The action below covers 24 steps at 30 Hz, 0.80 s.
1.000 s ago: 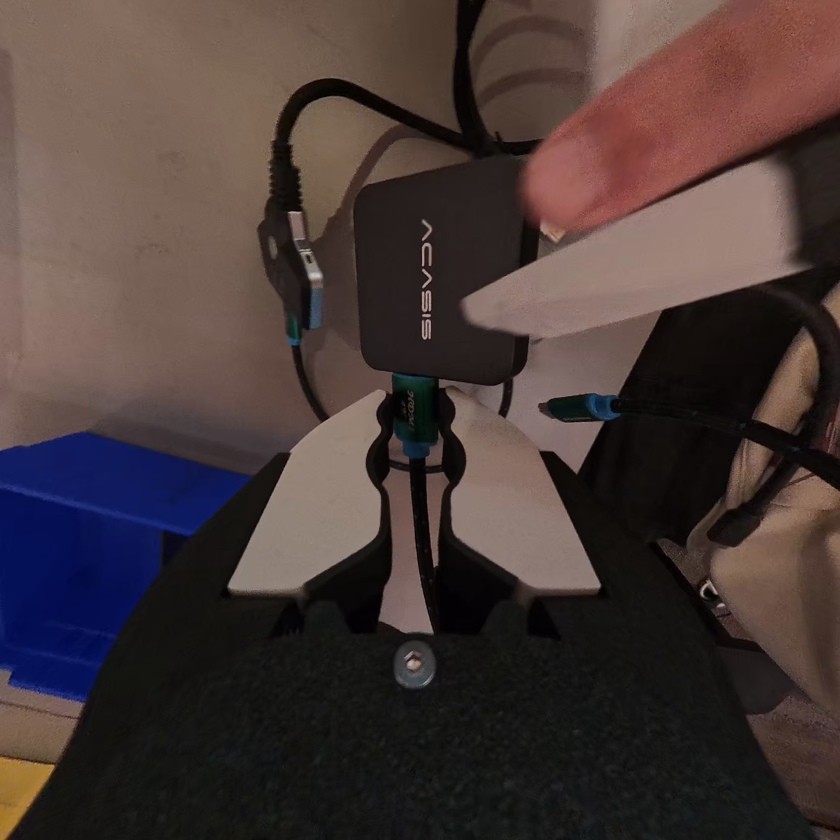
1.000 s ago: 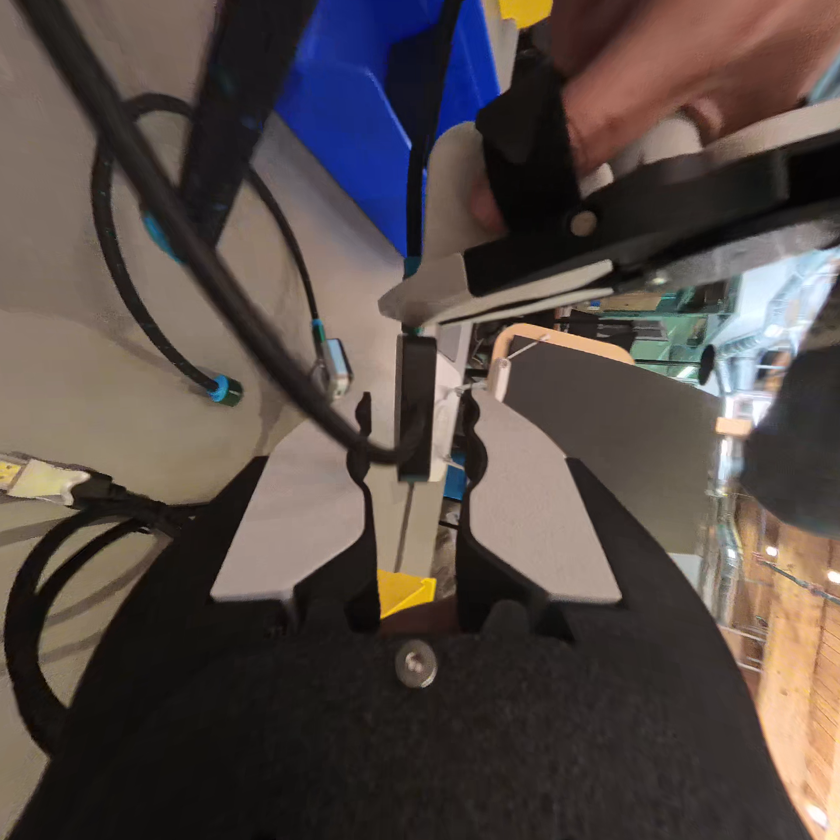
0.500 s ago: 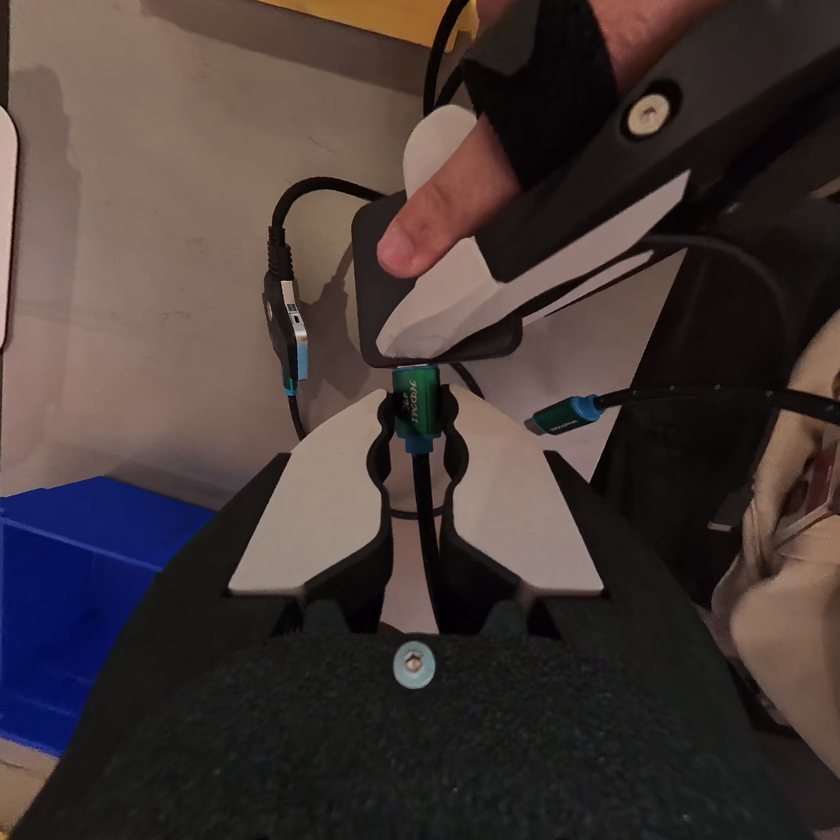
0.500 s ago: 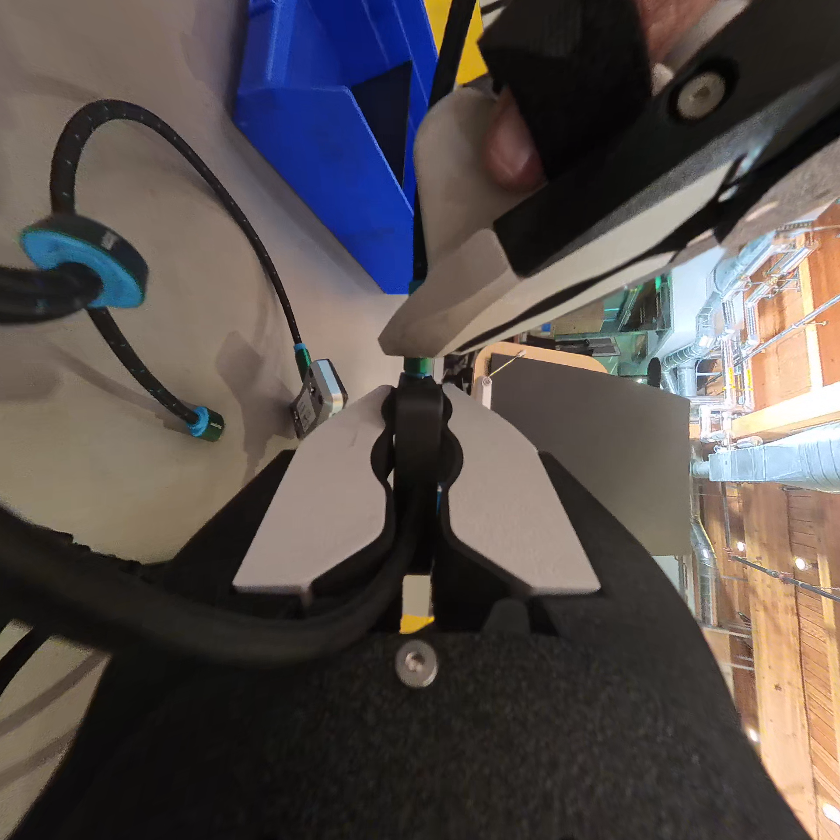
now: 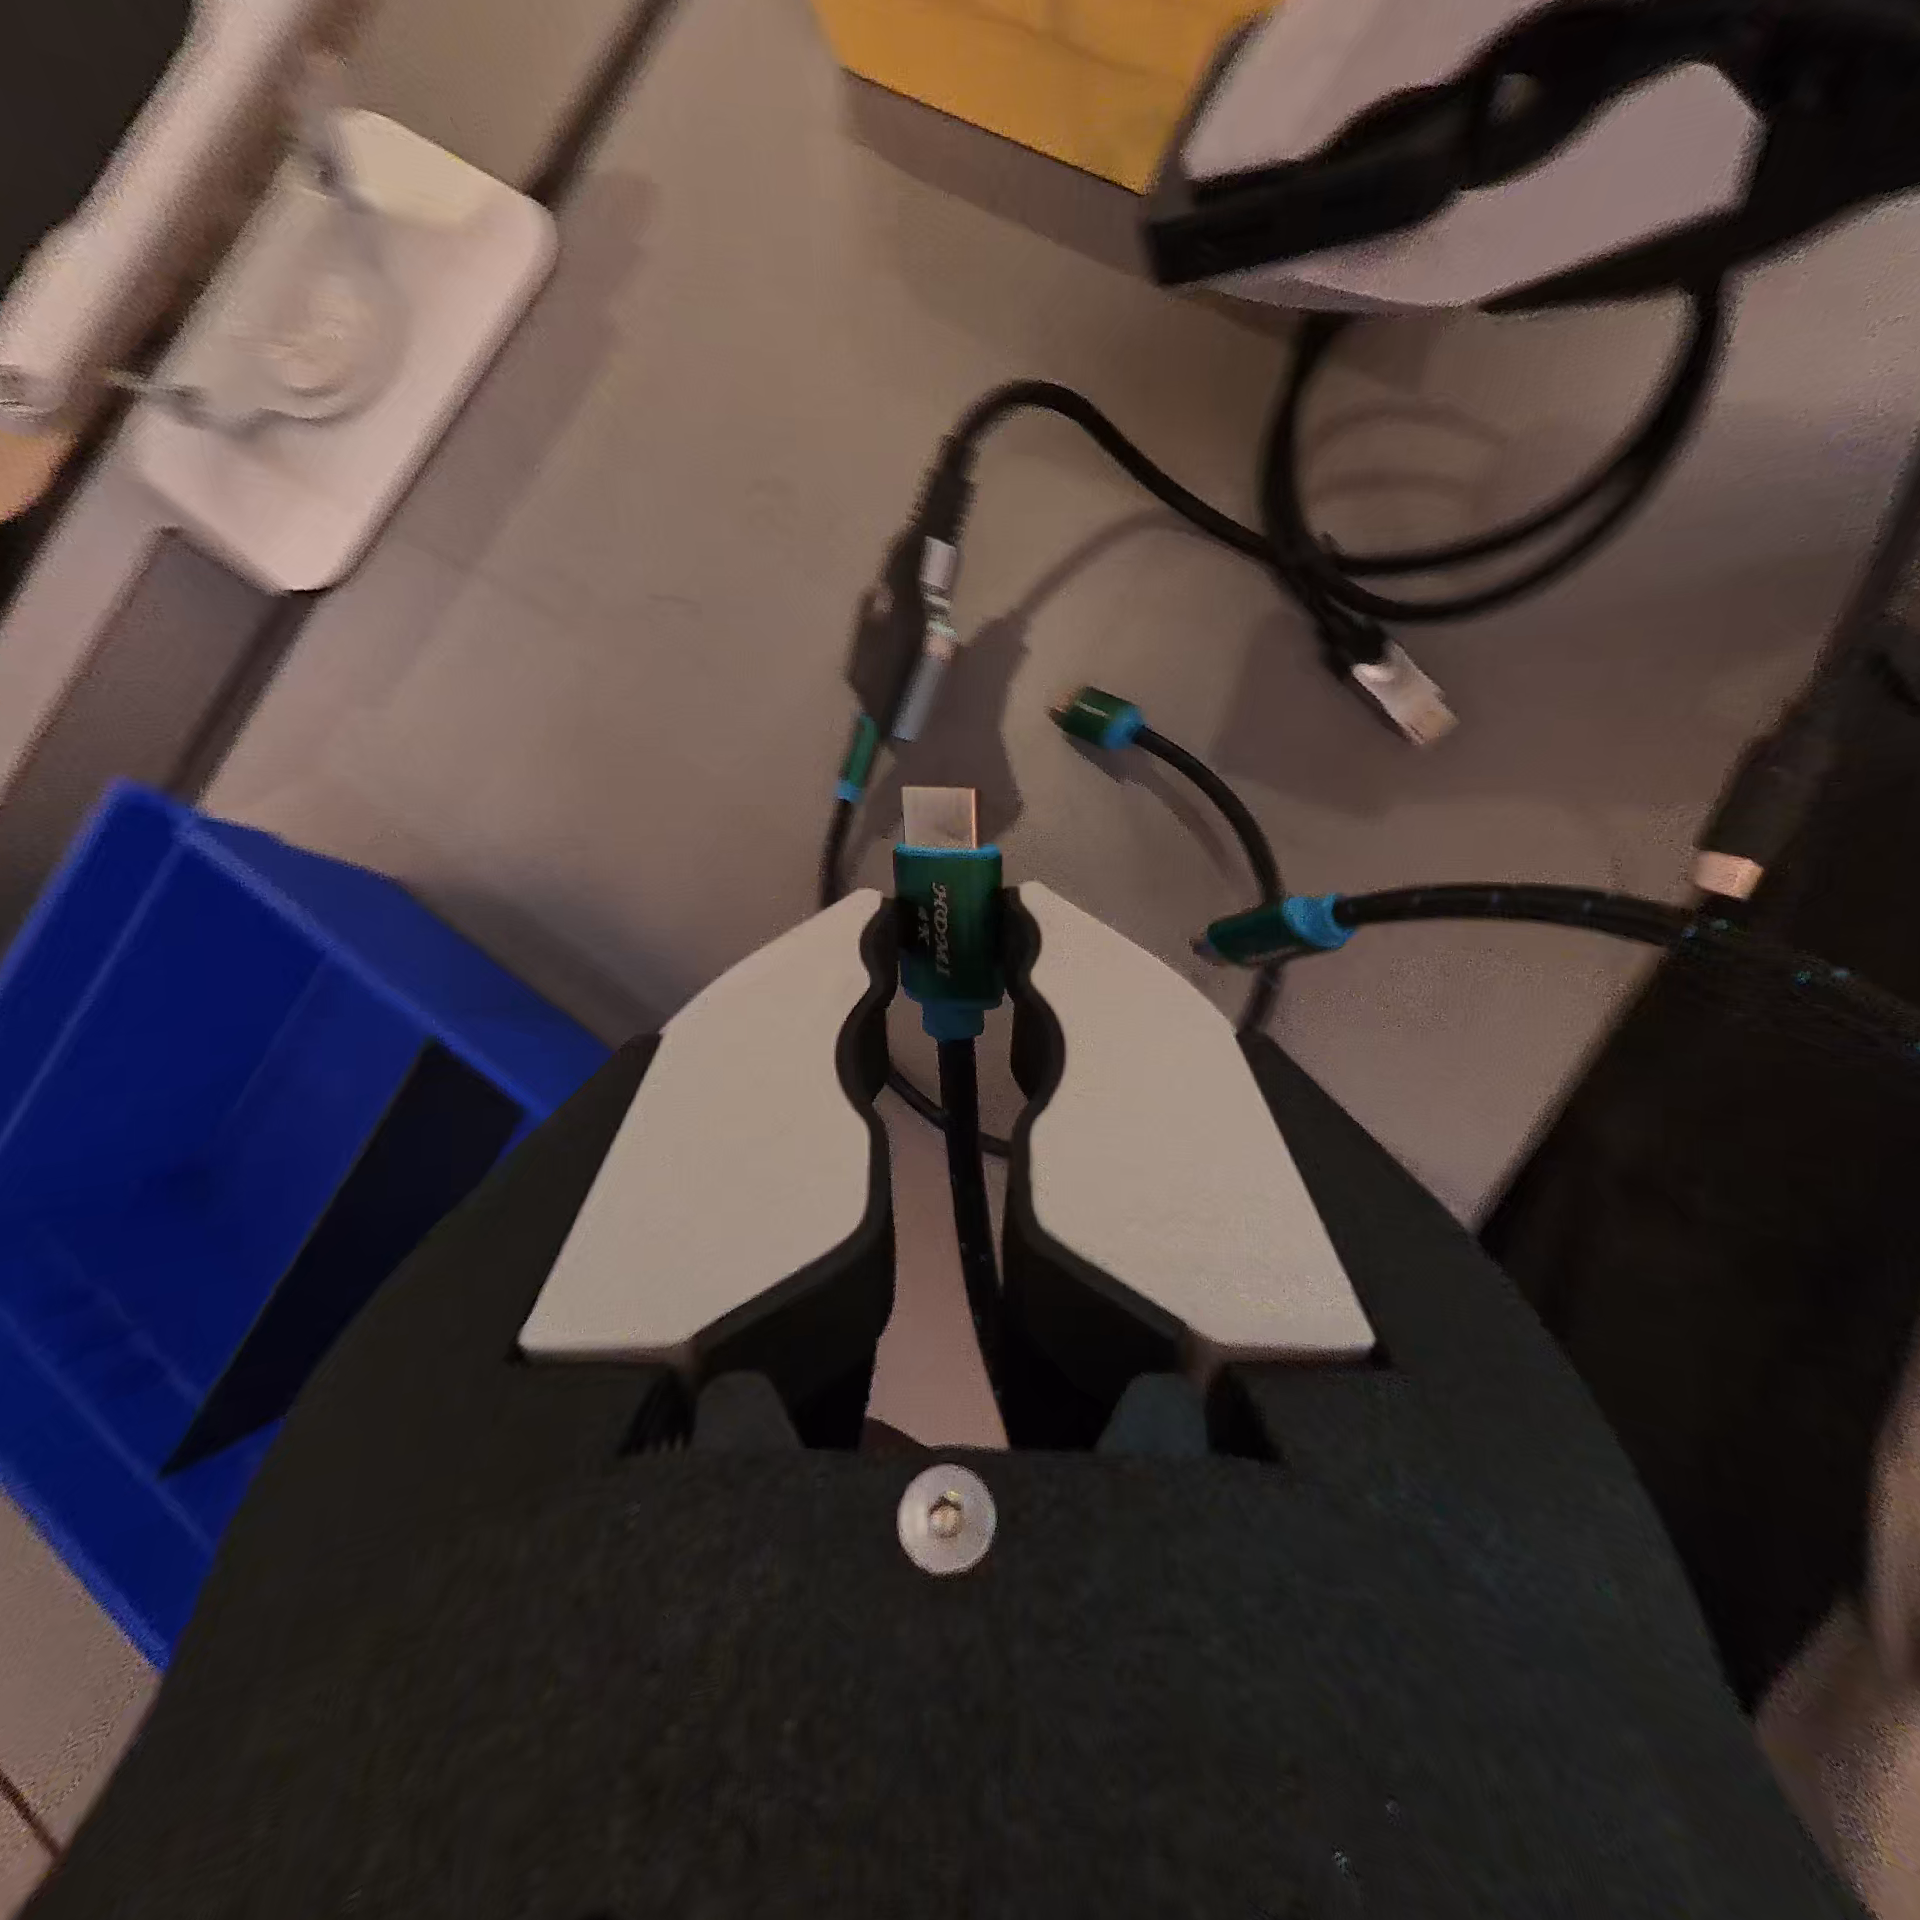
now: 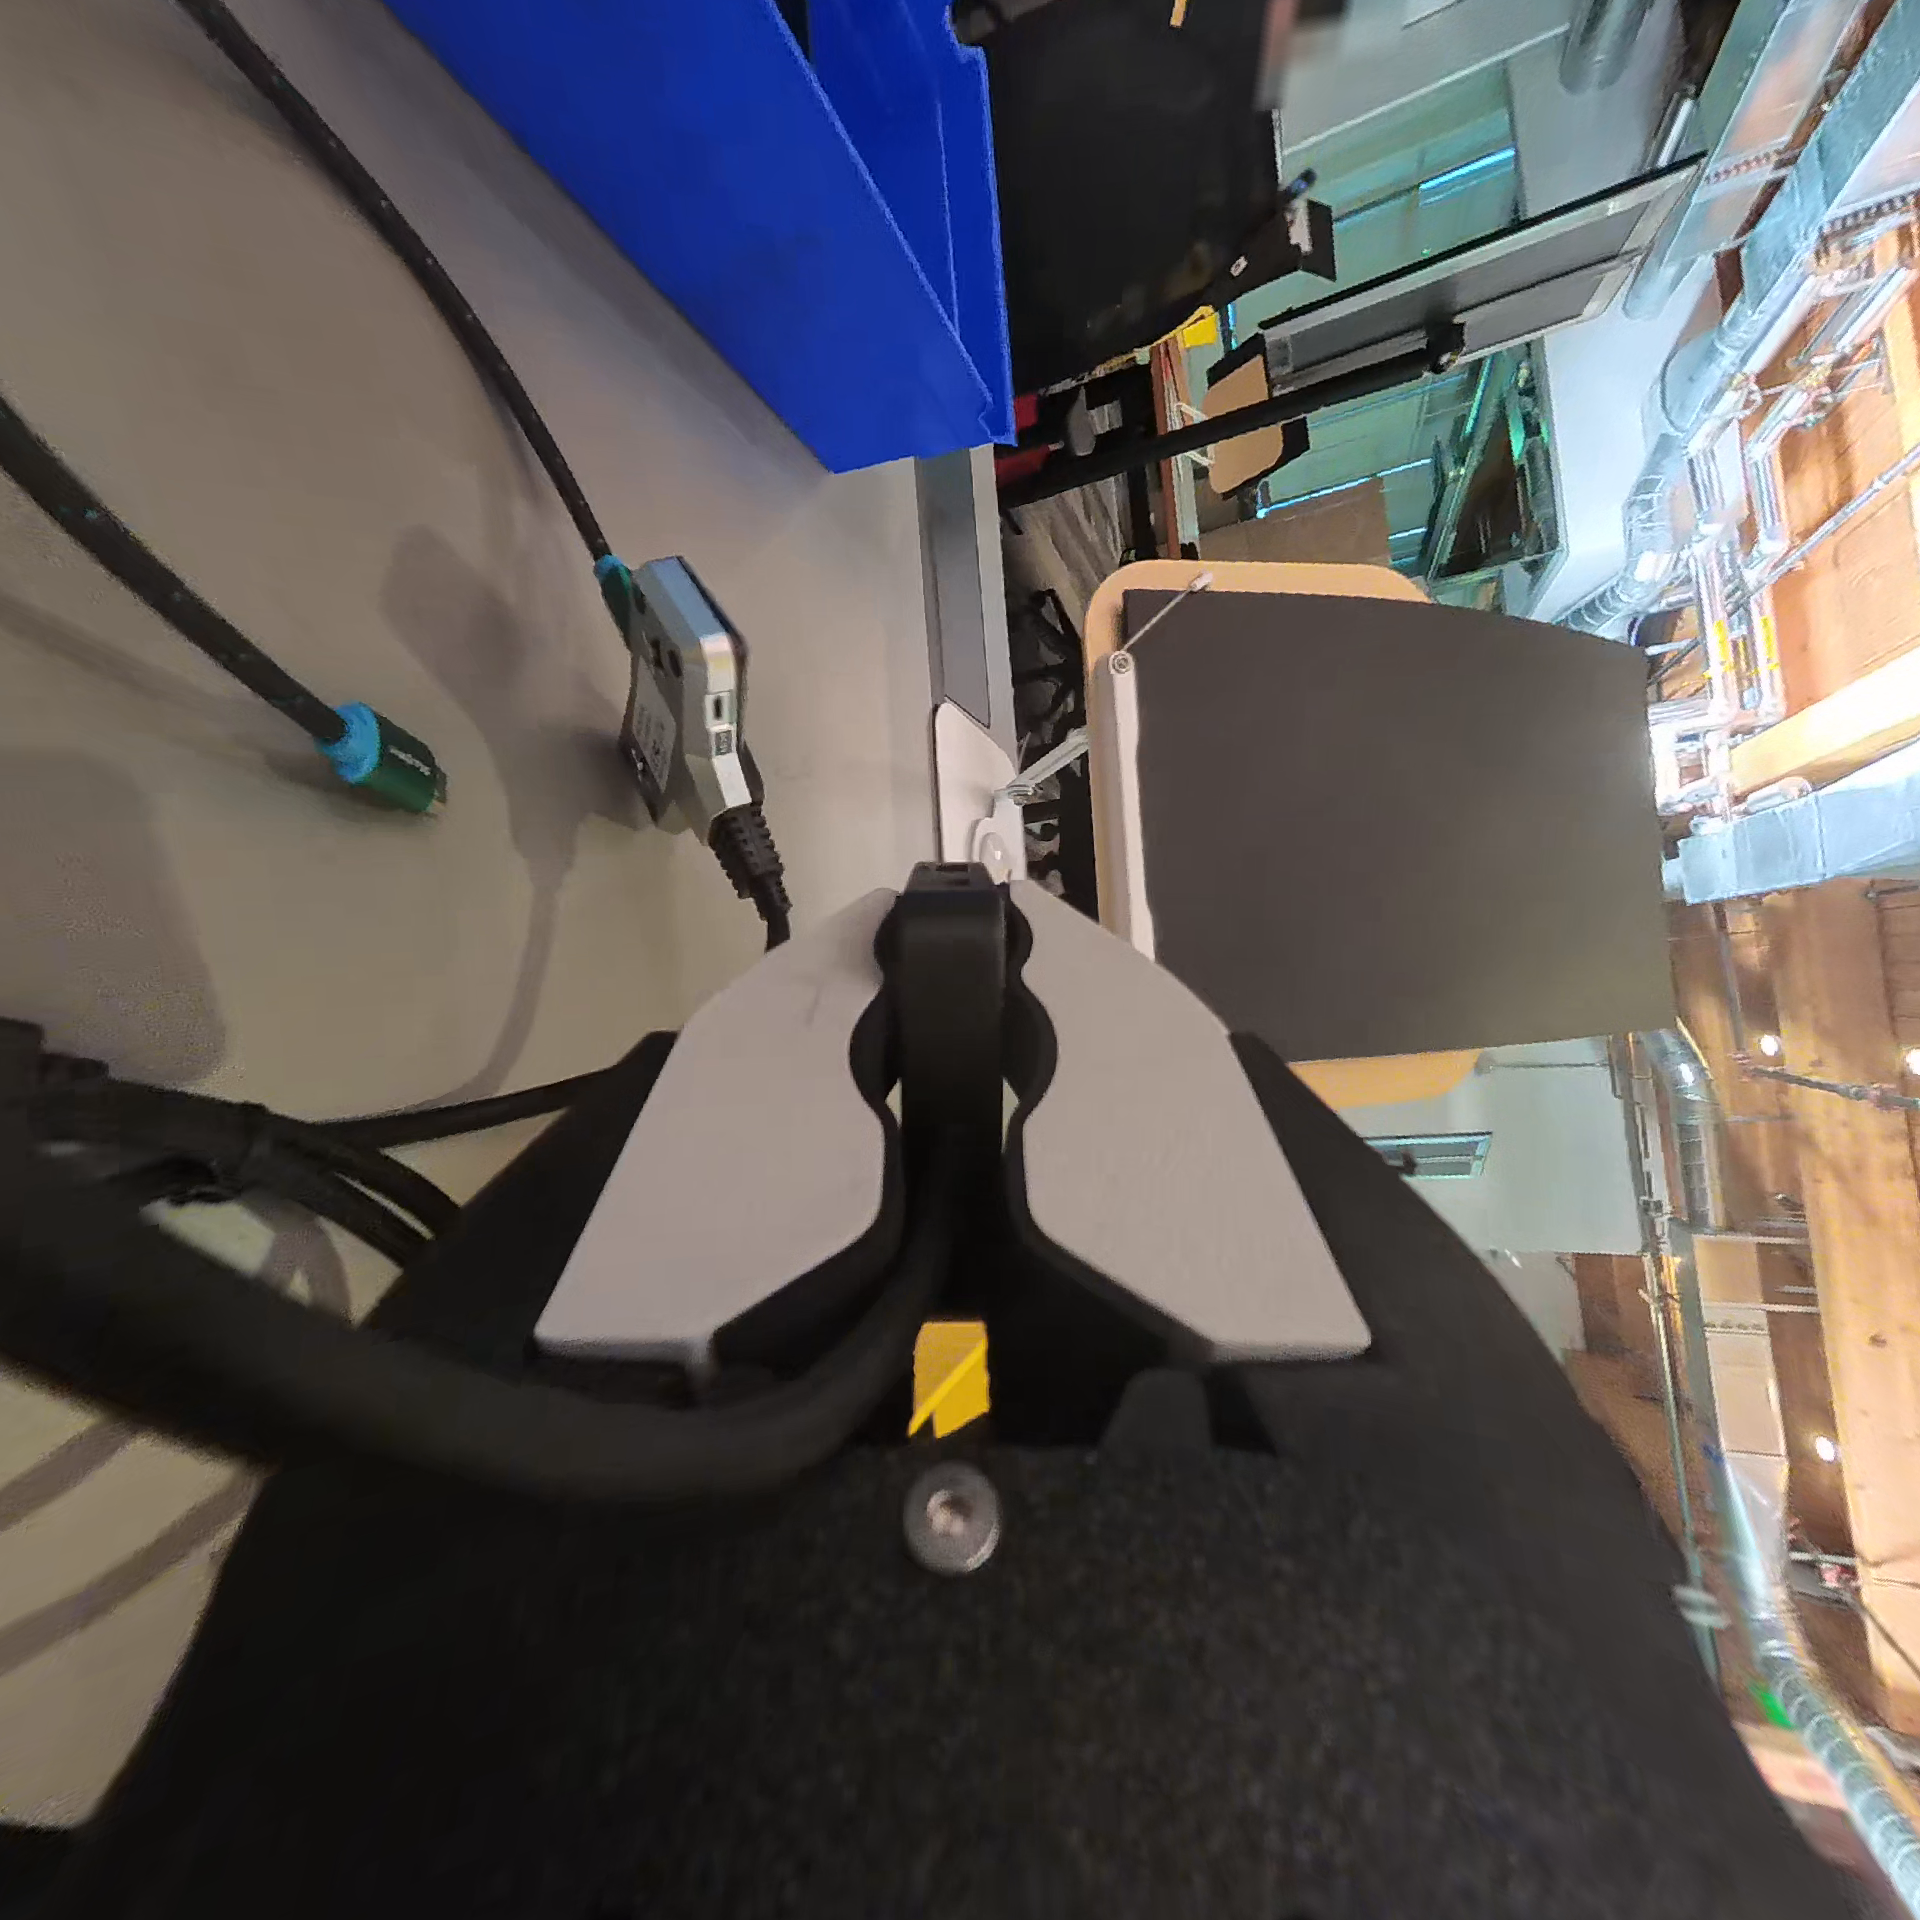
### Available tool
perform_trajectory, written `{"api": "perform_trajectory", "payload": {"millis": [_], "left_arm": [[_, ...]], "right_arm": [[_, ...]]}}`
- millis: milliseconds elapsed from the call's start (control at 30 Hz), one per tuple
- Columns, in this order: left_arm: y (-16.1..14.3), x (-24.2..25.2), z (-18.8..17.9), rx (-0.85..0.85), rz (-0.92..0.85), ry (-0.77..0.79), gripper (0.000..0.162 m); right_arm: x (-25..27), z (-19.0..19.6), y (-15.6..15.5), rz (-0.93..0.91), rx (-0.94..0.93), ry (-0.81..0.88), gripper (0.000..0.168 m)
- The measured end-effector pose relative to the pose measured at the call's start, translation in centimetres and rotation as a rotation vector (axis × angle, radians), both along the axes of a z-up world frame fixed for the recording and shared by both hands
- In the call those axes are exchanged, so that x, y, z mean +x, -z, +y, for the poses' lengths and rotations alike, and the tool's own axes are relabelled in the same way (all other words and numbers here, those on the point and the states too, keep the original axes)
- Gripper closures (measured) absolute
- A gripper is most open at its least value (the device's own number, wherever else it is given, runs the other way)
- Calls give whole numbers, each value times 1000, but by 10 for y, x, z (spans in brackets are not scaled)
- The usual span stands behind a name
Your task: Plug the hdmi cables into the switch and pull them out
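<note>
Gripping the green-shelled HDMI plug (image 5: 943, 940) by its housing, the left gripper (image 5: 945, 914) has its two pale fingers closed narrow on it, the bare metal tip poking out ahead of the fingertips and the braided cable trailing straight back between them, so the plug's long axis runs dead along the claw's own line. The plug is free, seated in nothing. The black switch (image 5: 1236, 234) sits well ahead and off to the right of that tip, pinched in the right gripper (image 5: 1455, 187), blurred but showing a dark edge toward the left claw. From the right wrist view, the right gripper (image 6: 951, 914) is clamped on the switch (image 6: 948, 935) edge-on, a slim port face showing just past the fingertips, its black lead curling away low and left. On the table ahead of the left claw lie two loose green plugs (image 5: 1096, 717), a grey adapter (image 5: 925, 665) and a silver USB connector (image 5: 1403, 698); a blue bin (image 5: 208, 1091) stands left. This reads as a pull-out just finished; the next insertion would need the tip swung up and right to face a port.
</note>
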<state>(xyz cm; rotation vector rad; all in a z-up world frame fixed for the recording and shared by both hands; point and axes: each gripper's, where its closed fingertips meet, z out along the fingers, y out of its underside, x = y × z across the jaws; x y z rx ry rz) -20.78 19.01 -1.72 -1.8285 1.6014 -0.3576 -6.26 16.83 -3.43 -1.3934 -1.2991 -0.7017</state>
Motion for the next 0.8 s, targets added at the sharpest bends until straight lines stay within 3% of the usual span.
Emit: {"api": "perform_trajectory", "payload": {"millis": [67,167,267,333,467,600,800], "left_arm": [[-5,0,15,67,-157,-128,144],[9,-5,25,18,-331,-251,143],[28,-3,23,-123,-436,-271,144],[39,-3,19,-142,-403,-243,144],[34,0,19,-160,-421,-222,144],[31,9,18,-186,-422,-197,144],[6,29,32,-144,-448,-162,144]], "right_arm": [[4,4,-8,51,11,30,154],[33,12,-35,167,41,147,154],[103,26,-51,302,-59,374,154],[155,36,-50,394,-149,503,154],[253,59,8,471,-474,758,154],[316,68,68,466,-742,966,154],[370,54,114,67,-889,1204,152]]}}
